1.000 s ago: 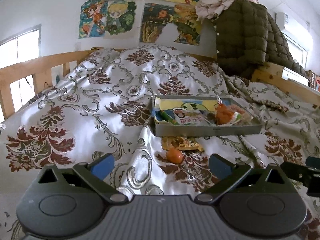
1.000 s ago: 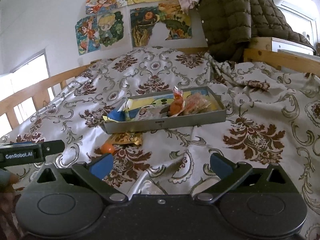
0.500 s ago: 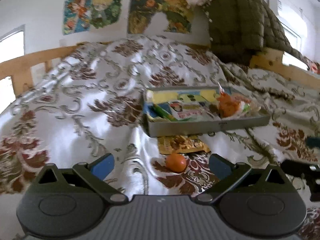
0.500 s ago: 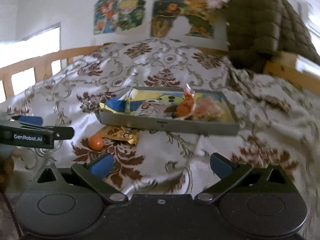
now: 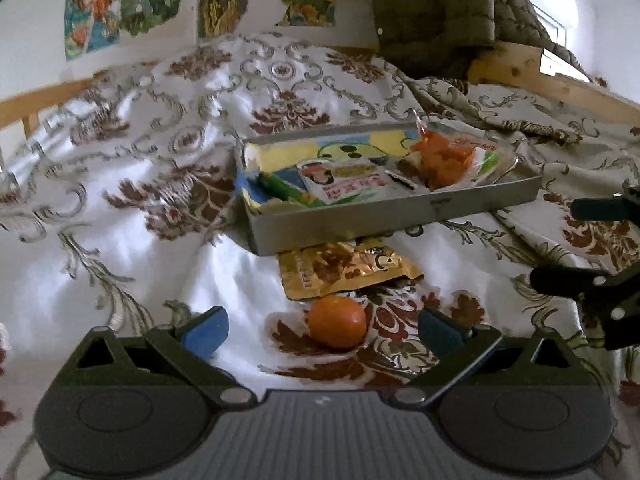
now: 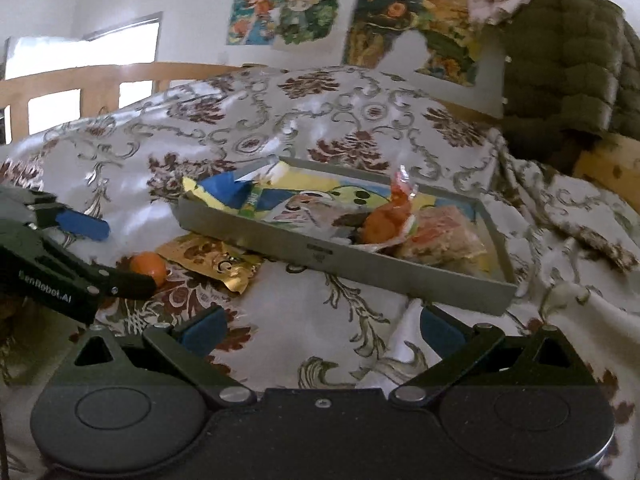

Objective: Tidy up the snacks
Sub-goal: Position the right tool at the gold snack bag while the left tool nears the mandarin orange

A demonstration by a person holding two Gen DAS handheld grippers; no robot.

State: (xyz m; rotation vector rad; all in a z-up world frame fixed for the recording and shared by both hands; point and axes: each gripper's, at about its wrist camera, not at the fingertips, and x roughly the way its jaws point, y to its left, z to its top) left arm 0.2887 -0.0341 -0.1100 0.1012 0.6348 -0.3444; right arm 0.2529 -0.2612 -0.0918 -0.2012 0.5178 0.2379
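A small orange fruit (image 5: pixel 338 322) lies on the patterned bedspread, just in front of my left gripper (image 5: pixel 322 330), which is open with the fruit between its blue pads (image 5: pixel 204 332) and not touching them. Behind the fruit a gold snack packet (image 5: pixel 348 270) is partly tucked under a grey tray (image 5: pixel 400 216). The tray holds several snacks, among them an orange wrapped one (image 5: pixel 440 160) and a white-and-red packet (image 5: pixel 344 186). My right gripper (image 6: pixel 320 332) is open over bare bedspread in front of the tray (image 6: pixel 320 256). From there the fruit (image 6: pixel 148 266) sits by the left gripper (image 6: pixel 116 252).
The bed has a wooden rail (image 6: pixel 100 80) on the left and one at the far right (image 5: pixel 560 80). A dark quilted jacket (image 5: pixel 440 12) hangs at the back right. Posters (image 6: pixel 288 8) cover the wall behind. The bedspread (image 5: pixel 120 240) is rumpled around the tray.
Both grippers have moved forward and lower toward the bed. The fruit now sits between the left gripper's fingers, and the tray looks larger in both views. Neither gripper has changed its opening.
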